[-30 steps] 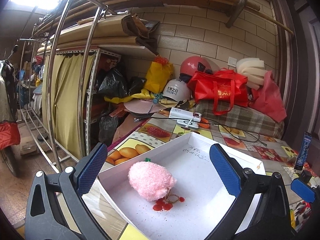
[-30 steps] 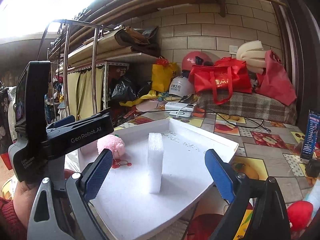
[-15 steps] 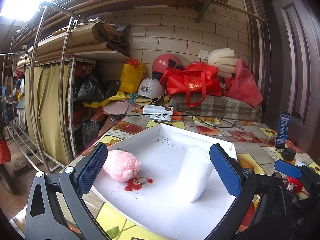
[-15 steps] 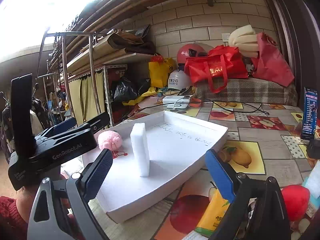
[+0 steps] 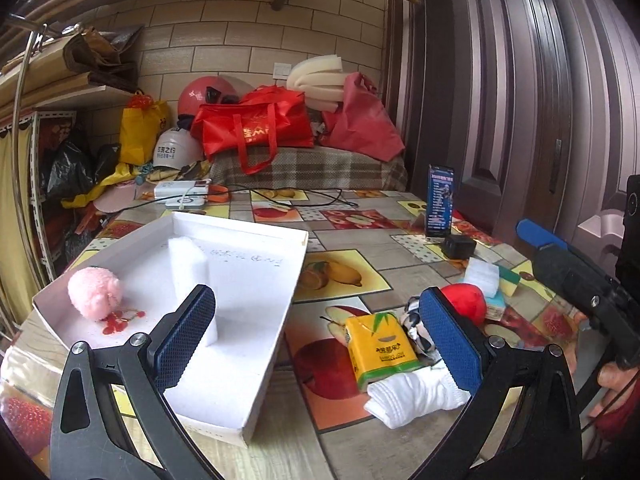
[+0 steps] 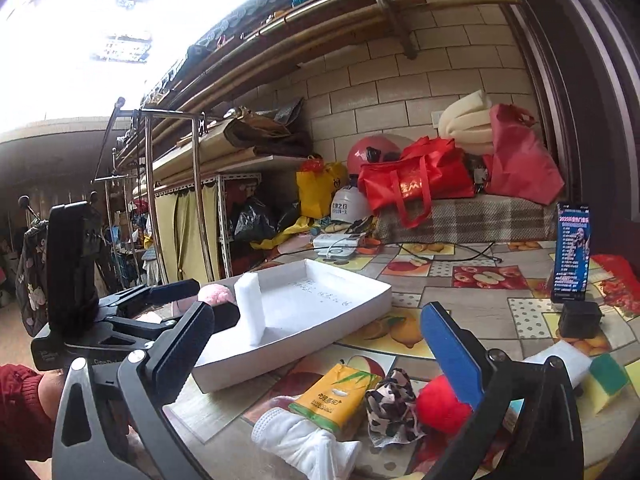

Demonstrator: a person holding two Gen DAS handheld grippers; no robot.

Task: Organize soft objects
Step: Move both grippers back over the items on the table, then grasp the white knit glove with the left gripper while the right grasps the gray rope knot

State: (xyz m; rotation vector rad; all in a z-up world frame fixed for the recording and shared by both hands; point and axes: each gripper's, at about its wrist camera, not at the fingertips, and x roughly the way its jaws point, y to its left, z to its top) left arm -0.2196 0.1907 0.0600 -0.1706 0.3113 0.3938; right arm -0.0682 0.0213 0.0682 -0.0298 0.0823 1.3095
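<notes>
A white shallow box (image 5: 240,222) holds a pink fluffy ball (image 5: 94,292) and an upright white foam block (image 5: 188,264). To its right on the table lie a yellow tissue pack (image 5: 380,348), a white sock (image 5: 412,398), a patterned cloth (image 6: 390,404), a red plush ball (image 6: 440,404) and a green-yellow sponge (image 6: 604,380). My left gripper (image 5: 316,338) is open above the box's near corner, with nothing in it. My right gripper (image 6: 320,344) hovers over the pile; its jaws are opening and nothing is pressed between them.
A phone (image 6: 572,252) stands upright at the table's right side with a black charger cube (image 6: 580,320) in front. A power strip (image 5: 182,192) and cable lie behind the box. Red bags and helmets pile up on a plaid cloth at the back. A dark door is on the right.
Both grippers have swung to the right, away from the box, and the pile of soft things has come into view. The foam block and pink ball stay in the box.
</notes>
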